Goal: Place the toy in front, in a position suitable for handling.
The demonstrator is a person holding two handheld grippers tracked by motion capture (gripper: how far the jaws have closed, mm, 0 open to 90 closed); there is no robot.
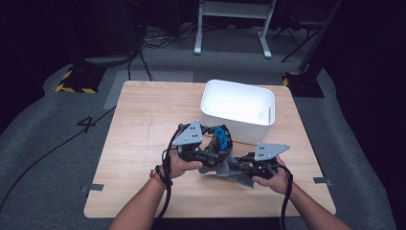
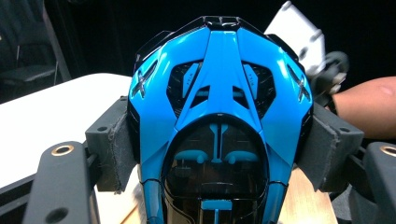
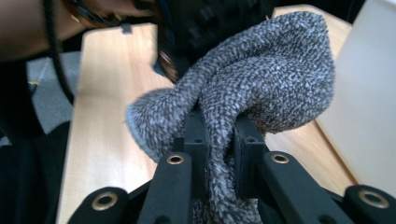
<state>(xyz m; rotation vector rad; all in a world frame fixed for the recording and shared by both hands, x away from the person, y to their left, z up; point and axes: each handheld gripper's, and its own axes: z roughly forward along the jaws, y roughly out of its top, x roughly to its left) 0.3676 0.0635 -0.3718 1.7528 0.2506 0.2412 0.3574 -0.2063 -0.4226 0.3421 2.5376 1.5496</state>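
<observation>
A glossy blue and black toy car (image 2: 219, 126) is clamped nose-up between the padded jaws of my left gripper (image 2: 219, 154). From above, the toy car (image 1: 221, 136) appears just in front of the white bin, with the left gripper (image 1: 215, 148) shut on it. My right gripper (image 3: 219, 140) is shut on a fold of speckled grey cloth (image 3: 261, 84). In the high view the grey cloth (image 1: 230, 170) hangs between the two grippers, and the right gripper (image 1: 242, 167) holds its right side.
A white plastic bin (image 1: 238, 108) stands on the wooden table (image 1: 143, 120) at the back right, close behind the grippers. Its pale wall (image 3: 369, 102) is at the right edge of the right gripper view. A person's forearms enter from the bottom.
</observation>
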